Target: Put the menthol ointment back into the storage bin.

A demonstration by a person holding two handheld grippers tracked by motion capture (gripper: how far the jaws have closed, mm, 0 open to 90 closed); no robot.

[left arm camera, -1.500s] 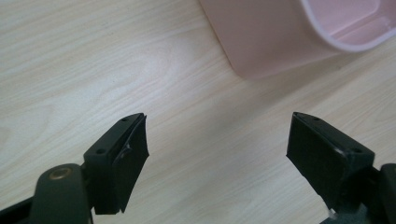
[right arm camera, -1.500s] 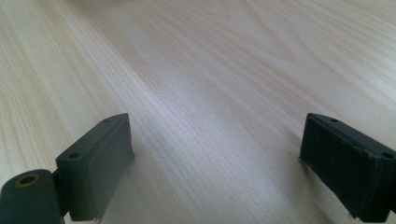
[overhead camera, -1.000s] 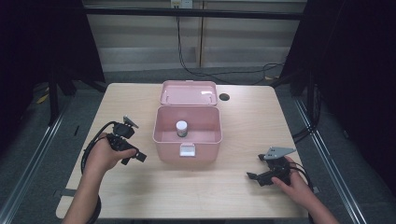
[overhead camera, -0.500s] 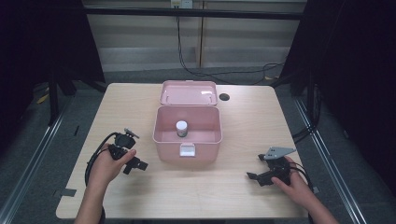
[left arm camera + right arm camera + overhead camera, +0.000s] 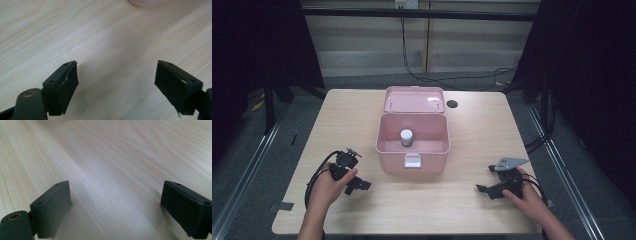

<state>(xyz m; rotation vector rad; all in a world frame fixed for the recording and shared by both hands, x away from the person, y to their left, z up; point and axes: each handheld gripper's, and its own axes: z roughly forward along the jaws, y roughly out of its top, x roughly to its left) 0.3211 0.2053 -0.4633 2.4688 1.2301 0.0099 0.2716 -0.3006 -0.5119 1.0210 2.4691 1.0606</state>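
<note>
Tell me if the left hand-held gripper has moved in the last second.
Yes. The left hand-held gripper has come back toward the person's edge of the table, farther from the pink box, and sits lower in the high view.

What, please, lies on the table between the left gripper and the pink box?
Nothing: in the high view only bare table separates the left gripper from the pink box.

Even overhead light, dark surroundings; table (image 5: 362, 115) bright; gripper views soft, blurred.
</note>
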